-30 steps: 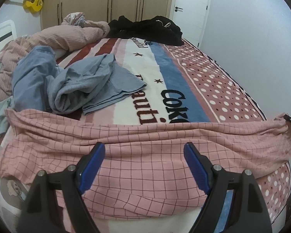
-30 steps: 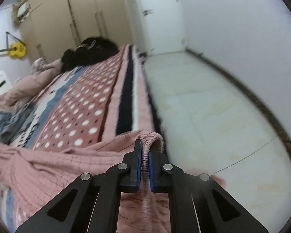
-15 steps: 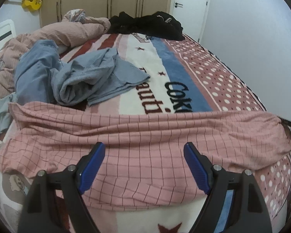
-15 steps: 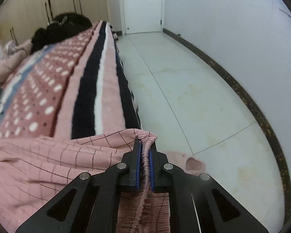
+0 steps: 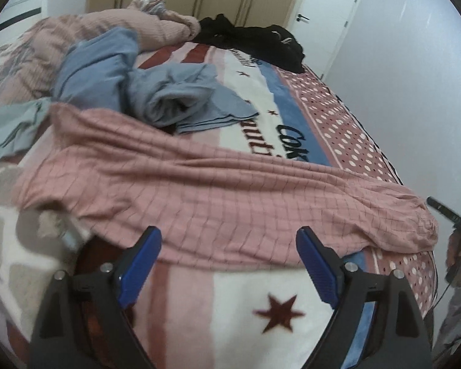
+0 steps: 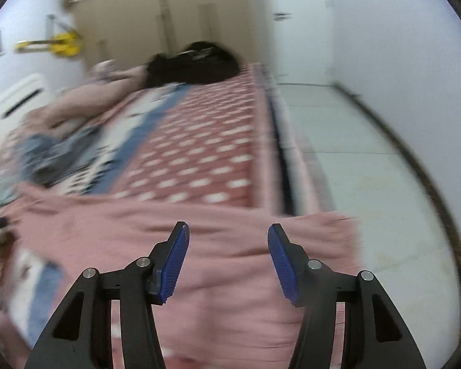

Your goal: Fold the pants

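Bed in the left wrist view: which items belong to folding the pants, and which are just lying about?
For the job:
- pink checked pants, spread across the bed
- left gripper, open
- right gripper, jaws just opened, nothing between them

Lying about:
- blue clothes
- black clothes
- pink quilt

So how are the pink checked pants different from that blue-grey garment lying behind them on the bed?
The pink checked pants lie stretched out flat across the bed, while the blue-grey garment sits bunched in a crumpled heap. The pants carry a thin dark grid; the blue-grey garment is plain. The pants reach the bed's edge near the foot, the blue-grey garment lies further up, toward the middle. Both rest on the patterned blanket, and neither is held by a tool.
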{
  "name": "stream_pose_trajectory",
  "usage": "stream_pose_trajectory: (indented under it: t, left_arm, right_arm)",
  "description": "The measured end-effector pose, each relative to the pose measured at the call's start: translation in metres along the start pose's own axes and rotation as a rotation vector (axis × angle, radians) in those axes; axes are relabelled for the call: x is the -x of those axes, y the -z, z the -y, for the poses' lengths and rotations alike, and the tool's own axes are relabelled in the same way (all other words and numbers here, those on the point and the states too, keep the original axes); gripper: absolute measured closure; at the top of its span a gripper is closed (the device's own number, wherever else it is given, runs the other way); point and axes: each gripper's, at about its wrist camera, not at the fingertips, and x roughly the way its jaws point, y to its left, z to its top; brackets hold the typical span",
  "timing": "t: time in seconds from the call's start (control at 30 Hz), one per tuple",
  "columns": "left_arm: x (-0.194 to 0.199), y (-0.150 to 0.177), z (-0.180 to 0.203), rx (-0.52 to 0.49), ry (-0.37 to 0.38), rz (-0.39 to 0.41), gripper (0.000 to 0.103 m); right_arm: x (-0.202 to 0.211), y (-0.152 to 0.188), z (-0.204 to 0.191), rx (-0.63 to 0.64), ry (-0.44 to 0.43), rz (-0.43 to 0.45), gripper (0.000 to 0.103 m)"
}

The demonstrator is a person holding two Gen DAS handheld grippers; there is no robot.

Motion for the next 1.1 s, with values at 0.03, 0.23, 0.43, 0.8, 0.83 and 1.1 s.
stream_pose_trajectory:
  t: [0.03,0.23,0.43,0.8,0.83,1.1]
  left_arm:
    - [0.003,0.001,-0.006,0.019,-0.004,-0.005,0.016]
    - [0.036,-0.019,-0.06,0.12,-0.061,0.062,0.016]
    - [0.029,-0.046,-0.134,0.237,-0.186,0.024,0.016]
    - [-0.04,-0.06,-0.209,0.383,-0.151,-0.115,0.016]
    - [-0.045,-0.061,-0.209,0.391,-0.135,-0.122,0.016]
    - [-0.078,-0.073,-0.199,0.373,-0.057,-0.184,0.089]
  right_arm:
    - [-0.009,0.004,-0.007,0.0,-0.015,-0.013,0.055]
    - [-0.062,0.013,0.011,-0.041,0.077,-0.078,0.057]
    - [-0.057,0.008,0.041,-0.105,0.19,-0.051,0.055]
    - [-0.053,0.014,0.011,-0.02,0.154,-0.067,0.055]
    - [-0.052,0.013,0.009,-0.016,0.151,-0.068,0.055]
    - [-0.057,0.012,-0.012,0.029,0.155,-0.088,0.055]
